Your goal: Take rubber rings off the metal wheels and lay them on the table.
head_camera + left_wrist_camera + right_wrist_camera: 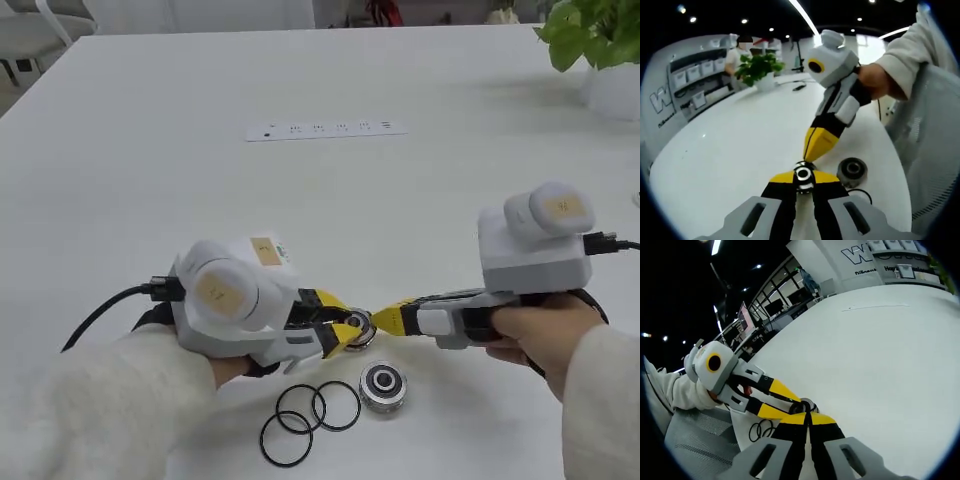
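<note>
- Grip: the left gripper [338, 334] has its yellow-tipped jaws clamped on a small silver metal wheel [803, 173], held just above the white table [300, 200].
- The right gripper [388, 320] points straight at it from the opposite side. Its jaws are drawn together to a narrow point touching the wheel's rim. Whether they pinch the edge of a ring there is too small to tell.
- Three thin black rubber rings [316, 406] lie flat on the table near the person, two overlapping and the third touching them.
- A second metal wheel with a dark band round it [382, 386] rests just beside the rings. It probably carries its ring, so the job looks well along but unfinished.
- Handling, as a judgement: the wheel is hard, smooth and fairly heavy for its size, so it could twist or slip between the jaws. Clamping across its flat faces, as now, seems the surest hold.
- A ring should be light, soft and stretchy, snug in its groove. It is best taken by nipping a small bit of its outer edge and peeling it sideways over the rim.
- Risk: a ring may snap back or spring off the table when it comes free.
</note>
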A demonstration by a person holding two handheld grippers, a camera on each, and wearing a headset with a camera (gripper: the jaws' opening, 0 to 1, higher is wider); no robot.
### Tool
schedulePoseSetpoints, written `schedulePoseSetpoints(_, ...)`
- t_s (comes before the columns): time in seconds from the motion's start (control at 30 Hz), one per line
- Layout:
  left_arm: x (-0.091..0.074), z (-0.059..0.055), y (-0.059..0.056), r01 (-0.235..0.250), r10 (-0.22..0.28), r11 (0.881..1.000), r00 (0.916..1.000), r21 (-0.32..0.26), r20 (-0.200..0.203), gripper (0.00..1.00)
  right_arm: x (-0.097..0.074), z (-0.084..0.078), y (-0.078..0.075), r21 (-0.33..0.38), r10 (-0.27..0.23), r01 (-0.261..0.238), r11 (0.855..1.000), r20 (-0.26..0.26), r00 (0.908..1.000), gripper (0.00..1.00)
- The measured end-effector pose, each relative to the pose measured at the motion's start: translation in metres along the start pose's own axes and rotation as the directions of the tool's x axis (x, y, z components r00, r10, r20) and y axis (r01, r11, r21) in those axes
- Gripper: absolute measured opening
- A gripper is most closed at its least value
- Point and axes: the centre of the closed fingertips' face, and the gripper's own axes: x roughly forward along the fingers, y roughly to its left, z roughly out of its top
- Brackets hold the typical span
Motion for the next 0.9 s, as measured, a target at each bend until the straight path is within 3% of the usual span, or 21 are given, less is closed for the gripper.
schedulePoseSetpoints(0.9,-0.0006,0.0002,0.0000,-0.001,0.001,1.000,0.9998,-0.023,0.018,0.12,0.0013,0.0046,0.0069,-0.010,0.033,-0.033,0.999,0.008,0.9994,0.00)
